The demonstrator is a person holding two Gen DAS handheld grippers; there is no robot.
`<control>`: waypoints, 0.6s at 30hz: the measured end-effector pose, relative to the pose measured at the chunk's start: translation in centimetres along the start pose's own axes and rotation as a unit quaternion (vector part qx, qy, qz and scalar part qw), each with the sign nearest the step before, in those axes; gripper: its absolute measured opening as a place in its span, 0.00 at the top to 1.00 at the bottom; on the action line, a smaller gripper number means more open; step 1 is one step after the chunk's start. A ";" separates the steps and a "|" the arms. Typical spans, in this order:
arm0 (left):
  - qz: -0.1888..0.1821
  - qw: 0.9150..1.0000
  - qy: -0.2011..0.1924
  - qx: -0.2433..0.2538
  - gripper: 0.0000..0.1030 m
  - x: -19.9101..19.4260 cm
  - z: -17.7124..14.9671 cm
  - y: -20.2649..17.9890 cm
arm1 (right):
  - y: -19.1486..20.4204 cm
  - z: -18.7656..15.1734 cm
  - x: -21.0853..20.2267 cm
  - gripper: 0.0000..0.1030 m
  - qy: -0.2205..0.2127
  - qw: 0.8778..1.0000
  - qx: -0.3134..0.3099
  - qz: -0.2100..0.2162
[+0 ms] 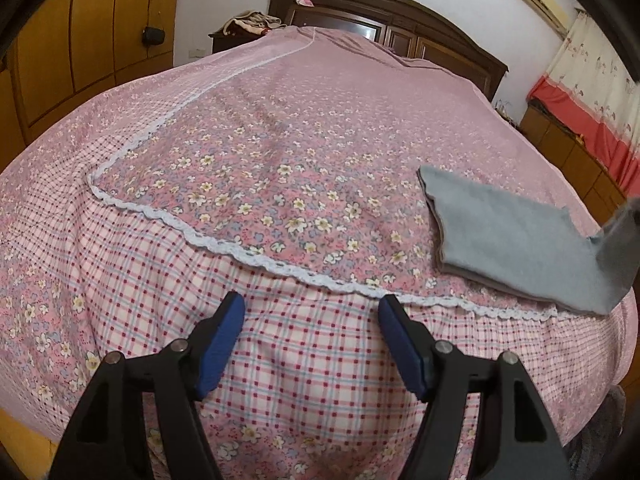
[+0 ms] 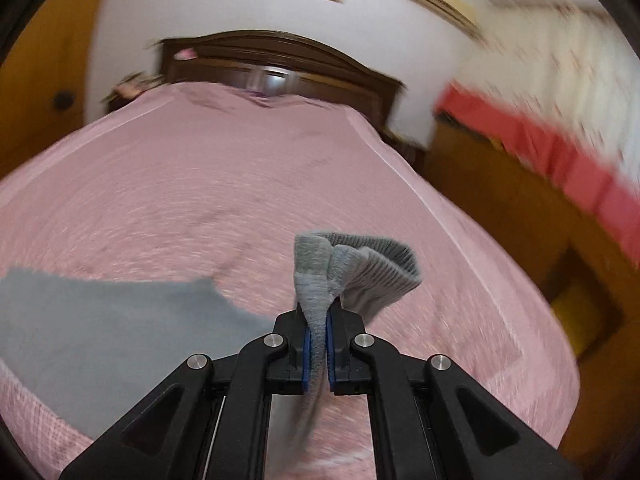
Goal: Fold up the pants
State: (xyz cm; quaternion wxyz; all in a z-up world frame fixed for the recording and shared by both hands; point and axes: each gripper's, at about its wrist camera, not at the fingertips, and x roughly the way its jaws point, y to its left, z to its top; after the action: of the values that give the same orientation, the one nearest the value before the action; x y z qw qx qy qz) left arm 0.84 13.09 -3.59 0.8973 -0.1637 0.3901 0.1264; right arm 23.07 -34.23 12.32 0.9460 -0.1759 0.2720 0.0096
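Grey pants (image 1: 512,244) lie folded flat on the pink floral bedspread (image 1: 260,152), at the right of the left wrist view, with one end lifted off the bed at the frame's right edge. My left gripper (image 1: 312,312) is open over the checked border of the spread, left of the pants, with nothing between its blue pads (image 1: 224,344). My right gripper (image 2: 318,332) is shut on the ribbed waistband end of the pants (image 2: 360,268), which bunches above the jaws. The rest of the pants (image 2: 100,320) trails away to the lower left on the bed. The right wrist view is blurred.
A dark wooden headboard (image 1: 384,20) stands at the far end of the bed. Wooden wardrobes (image 1: 80,40) line the left wall. A low cabinet under red and white curtains (image 1: 580,120) runs along the right side. The bed's near edge drops off just below my grippers.
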 end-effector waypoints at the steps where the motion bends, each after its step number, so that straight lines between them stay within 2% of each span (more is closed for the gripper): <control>1: -0.003 1.000 0.000 -0.002 0.29 -0.1 -0.1 0.1 | 2.7 0.6 -0.6 0.94 -0.011 0.999 -0.032 0.006; 4: -0.010 1.000 0.000 -0.008 0.29 -0.5 -0.1 0.7 | 10.2 1.3 -2.0 0.94 -0.040 0.994 -0.095 0.032; 6: -0.014 1.000 -0.001 -0.011 0.29 -0.7 -0.1 0.9 | 15.2 1.3 -3.0 0.94 -0.058 0.989 -0.133 0.033; 8: -0.017 1.000 0.000 -0.013 0.29 -0.8 -0.2 1.4 | 20.5 0.9 -4.3 0.94 -0.076 0.980 -0.173 0.059; 11: -0.019 1.000 0.003 -0.015 0.29 -0.7 -0.1 1.5 | 28.7 -0.3 -5.6 0.94 -0.087 0.963 -0.221 0.126; 15: -0.024 1.000 0.003 -0.017 0.29 -0.7 0.0 1.8 | 35.1 -2.0 -6.4 0.94 -0.081 0.950 -0.245 0.177; 18: -0.031 0.999 0.004 -0.019 0.29 -0.7 0.0 2.1 | 37.4 -3.0 -6.4 0.94 -0.075 0.947 -0.259 0.173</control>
State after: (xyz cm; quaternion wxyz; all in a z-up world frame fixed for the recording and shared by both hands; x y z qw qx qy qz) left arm -0.37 14.99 -3.47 0.8958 -0.1936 0.3859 0.1052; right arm 11.86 0.37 1.01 0.8694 -0.3637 0.2145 0.2567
